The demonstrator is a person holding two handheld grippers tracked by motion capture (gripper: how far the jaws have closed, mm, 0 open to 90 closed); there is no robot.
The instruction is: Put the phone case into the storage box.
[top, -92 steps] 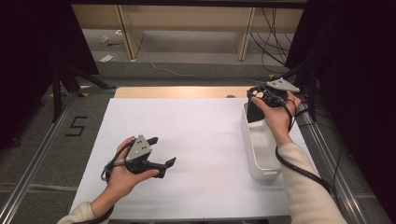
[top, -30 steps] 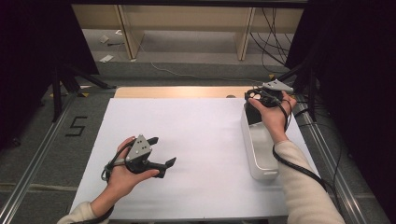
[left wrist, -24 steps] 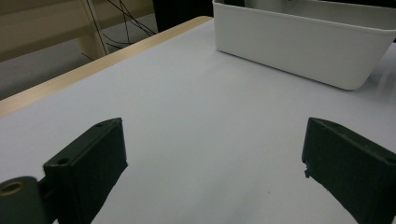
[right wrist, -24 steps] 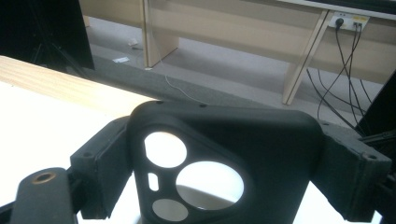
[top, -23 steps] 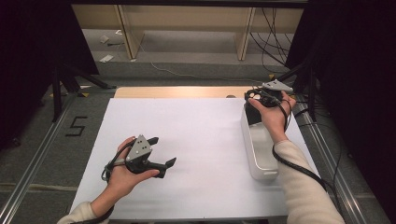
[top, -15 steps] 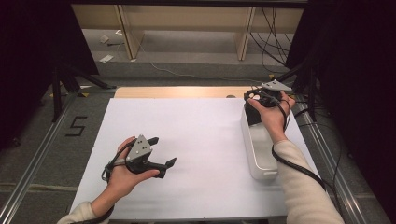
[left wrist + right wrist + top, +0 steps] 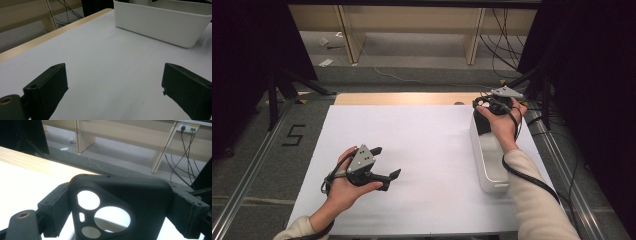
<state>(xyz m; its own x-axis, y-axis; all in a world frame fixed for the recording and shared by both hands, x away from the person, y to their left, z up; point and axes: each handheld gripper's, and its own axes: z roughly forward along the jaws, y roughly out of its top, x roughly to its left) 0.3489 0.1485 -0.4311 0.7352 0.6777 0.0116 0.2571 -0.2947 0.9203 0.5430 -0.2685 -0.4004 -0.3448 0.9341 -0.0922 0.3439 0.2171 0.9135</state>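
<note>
right gripper (image 7: 484, 106) upright, phone case (image 7: 120, 205) clamped

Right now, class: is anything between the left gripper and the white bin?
Nothing visible. The left gripper stands open above the bare white sheet, and the white bin lies ahead with open surface between them.

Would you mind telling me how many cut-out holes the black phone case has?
4: on the black phone case, two large round holes sit near the middle, a small slot and a smaller round hole lie at lower left. Its lower part is cut off, so more may be hidden.
</note>
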